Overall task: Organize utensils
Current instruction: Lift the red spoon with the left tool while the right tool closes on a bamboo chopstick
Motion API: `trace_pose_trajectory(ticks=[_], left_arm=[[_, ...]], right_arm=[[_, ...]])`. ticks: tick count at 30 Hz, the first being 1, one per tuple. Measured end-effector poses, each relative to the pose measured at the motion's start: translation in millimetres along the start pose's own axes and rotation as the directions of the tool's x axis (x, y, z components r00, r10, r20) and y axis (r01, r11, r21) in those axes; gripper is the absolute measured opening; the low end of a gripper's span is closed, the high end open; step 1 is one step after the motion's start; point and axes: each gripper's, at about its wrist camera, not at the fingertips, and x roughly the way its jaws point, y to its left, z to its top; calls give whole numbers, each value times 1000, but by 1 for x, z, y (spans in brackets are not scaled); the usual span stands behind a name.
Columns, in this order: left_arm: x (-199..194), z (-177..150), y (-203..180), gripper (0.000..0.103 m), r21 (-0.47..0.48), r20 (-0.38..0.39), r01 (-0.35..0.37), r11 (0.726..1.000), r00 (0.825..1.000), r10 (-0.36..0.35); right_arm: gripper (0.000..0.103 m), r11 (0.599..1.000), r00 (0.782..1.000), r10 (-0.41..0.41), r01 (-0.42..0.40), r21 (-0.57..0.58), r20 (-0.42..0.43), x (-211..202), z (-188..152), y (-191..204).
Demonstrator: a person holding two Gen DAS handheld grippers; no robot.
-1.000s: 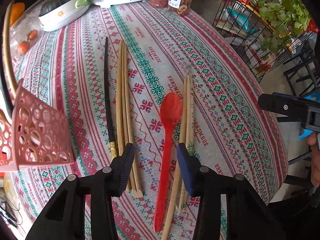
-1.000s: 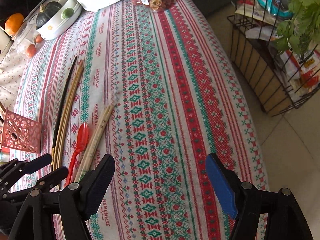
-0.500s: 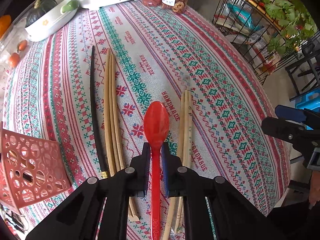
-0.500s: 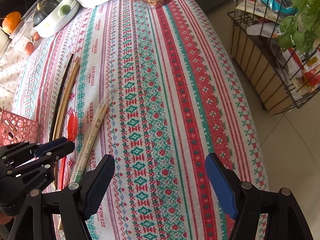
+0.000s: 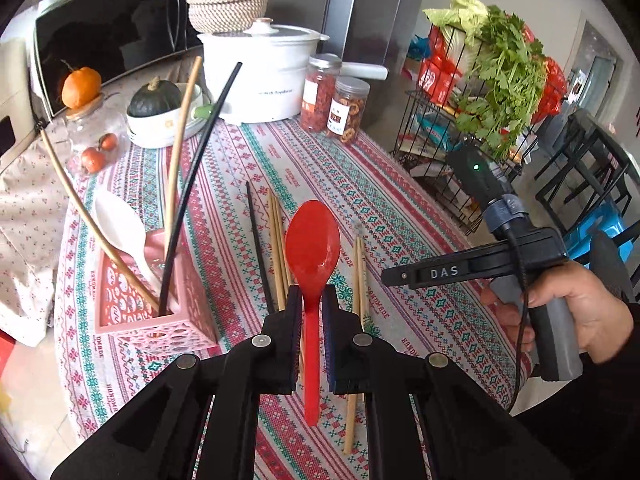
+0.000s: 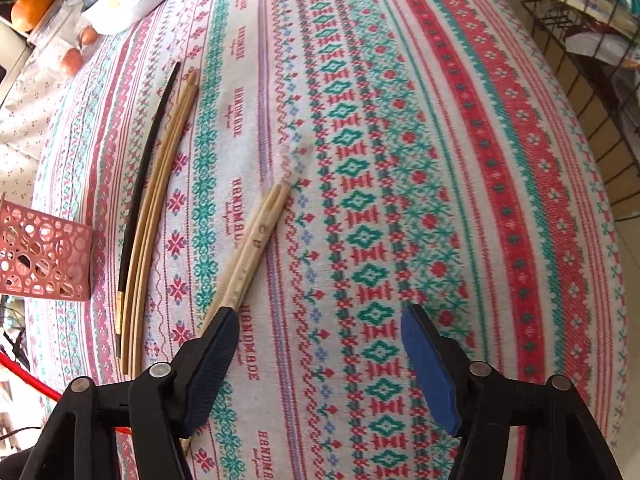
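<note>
The table (image 5: 400, 208) wears a red, green and white patterned cloth and fills most of both views. At its far end stand a white cooker (image 5: 256, 76), a woven basket (image 5: 228, 4) behind it, and two jars (image 5: 336, 100) to its right. Near the left edge sits the pink perforated holder (image 5: 160, 320), with a white spoon (image 5: 120, 224), a black chopstick and two wooden sticks leaning out of it.

Your left gripper (image 5: 311, 308) has its fingers clamped on the handle of the red spoon (image 5: 314, 240), which is clear of the cloth, bowl pointing away from you. Below it, a black chopstick (image 6: 144, 200) lies just beside a bundle of wooden chopsticks (image 6: 164, 200); a second wooden pair (image 6: 256, 240) lies to their right, apart from them.

Your right gripper (image 6: 320, 320) points down at the cloth with its jaws apart, having just been closing somewhat; only cloth lies between them. Its left pad (image 6: 212, 360) overlaps the near end of that second pair; you cannot tell if it touches.
</note>
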Motion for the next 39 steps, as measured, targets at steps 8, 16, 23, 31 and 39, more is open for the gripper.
trace_pose_trajectory(ticks=[8,16,23,31,39], left_arm=[[-19,-10,36,10,-96,29,54,994,998,-51],[-33,-13,50,10,-139,44,75,987,997,-70],[-46,-16,56,10,-147,67,90,985,994,-81],[-57,-14,61,10,-148,102,77,986,993,-62],[-67,-10,68,10,-159,139,69,985,989,-47]], right_arm=[[57,982,990,-136,140,-126,34,17,5,39],[47,959,983,-182,178,-222,1,17,-7,38],[43,968,983,-181,177,-176,-8,11,-7,15],[32,973,976,-218,219,-68,14,15,17,6],[4,974,976,-209,214,-76,65,13,14,19]])
